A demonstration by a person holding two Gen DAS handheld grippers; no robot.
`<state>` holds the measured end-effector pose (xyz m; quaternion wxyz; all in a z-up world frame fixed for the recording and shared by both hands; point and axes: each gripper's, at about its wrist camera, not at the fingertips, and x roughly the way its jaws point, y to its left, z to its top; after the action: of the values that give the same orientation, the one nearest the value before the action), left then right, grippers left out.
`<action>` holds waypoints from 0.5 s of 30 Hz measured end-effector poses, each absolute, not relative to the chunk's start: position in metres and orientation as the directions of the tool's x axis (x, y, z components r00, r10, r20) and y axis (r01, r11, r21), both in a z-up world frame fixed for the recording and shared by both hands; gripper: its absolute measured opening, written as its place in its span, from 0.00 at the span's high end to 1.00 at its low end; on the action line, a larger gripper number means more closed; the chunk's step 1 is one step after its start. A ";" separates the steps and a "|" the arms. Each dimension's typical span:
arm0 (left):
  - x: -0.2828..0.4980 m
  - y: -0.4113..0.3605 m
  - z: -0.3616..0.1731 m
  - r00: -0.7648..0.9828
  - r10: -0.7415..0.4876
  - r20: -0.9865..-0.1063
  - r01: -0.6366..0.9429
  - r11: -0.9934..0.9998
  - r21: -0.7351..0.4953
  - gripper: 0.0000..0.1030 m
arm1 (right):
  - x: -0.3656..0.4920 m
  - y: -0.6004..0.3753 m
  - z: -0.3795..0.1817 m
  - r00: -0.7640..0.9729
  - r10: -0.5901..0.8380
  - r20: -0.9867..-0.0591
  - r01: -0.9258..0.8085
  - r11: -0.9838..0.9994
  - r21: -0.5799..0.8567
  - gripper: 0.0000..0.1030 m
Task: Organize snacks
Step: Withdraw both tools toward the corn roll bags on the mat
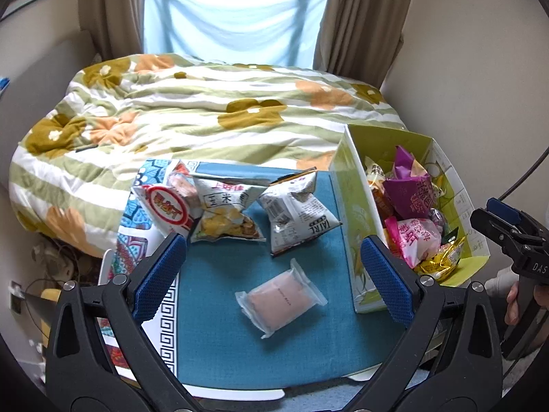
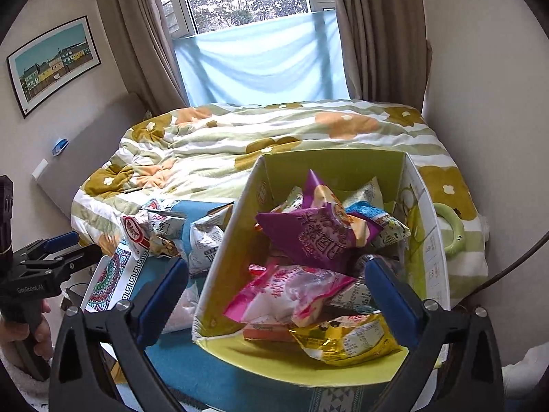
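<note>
A clear-wrapped pink cake packet (image 1: 280, 298) lies on the teal mat (image 1: 219, 336). Behind it lie a grey newsprint-style bag (image 1: 295, 210), a corn snack bag (image 1: 224, 211) and a red-and-white bag (image 1: 167, 210). My left gripper (image 1: 271, 267) is open and empty, above and around the pink packet. A yellow-green box (image 2: 343, 168) holds several snacks: a purple bag (image 2: 319, 237), a pink bag (image 2: 288, 292), a yellow bag (image 2: 350, 341). My right gripper (image 2: 274, 292) is open and empty over the box's front.
The mat lies on a small table (image 1: 240, 393) at the foot of a bed with a floral quilt (image 1: 206, 110). A green ring (image 2: 449, 226) lies on the quilt right of the box. Walls stand close on the right.
</note>
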<state>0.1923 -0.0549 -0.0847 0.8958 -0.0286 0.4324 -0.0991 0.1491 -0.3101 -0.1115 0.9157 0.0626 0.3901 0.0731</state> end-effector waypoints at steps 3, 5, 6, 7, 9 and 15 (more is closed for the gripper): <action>0.197 -0.029 -0.084 0.606 -0.201 -0.770 0.140 0.979 -0.146 0.02 | 0.152 -0.286 -0.109 0.687 0.167 -0.707 -0.079 0.985 0.155 0.01; 0.202 -0.011 -0.084 0.604 -0.201 -0.771 0.131 0.980 -0.153 0.02 | 0.155 -0.272 -0.107 0.683 0.178 -0.708 -0.075 0.982 0.174 0.01; 0.205 -0.002 -0.085 0.603 -0.201 -0.772 0.126 0.980 -0.157 0.02 | 0.157 -0.265 -0.105 0.688 0.183 -0.702 -0.070 0.980 0.187 0.01; 0.207 0.006 -0.085 0.601 -0.201 -0.774 0.122 0.980 -0.160 0.02 | 0.160 -0.258 -0.104 0.688 0.188 -0.701 -0.068 0.978 0.196 0.01; 0.215 0.023 -0.088 0.594 -0.203 -0.778 0.116 0.979 -0.166 0.02 | 0.165 -0.242 -0.104 0.687 0.188 -0.701 -0.071 0.979 0.194 0.01; 0.250 0.062 -0.112 0.535 -0.217 -0.816 0.112 0.976 -0.187 0.02 | 0.186 -0.190 -0.114 0.657 0.172 -0.734 -0.101 0.985 0.140 0.01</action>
<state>0.2503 0.0625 -0.1117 0.8743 -0.0560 0.4730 -0.0941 0.1862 -0.1904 -0.1144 0.9091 0.0435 0.4075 0.0752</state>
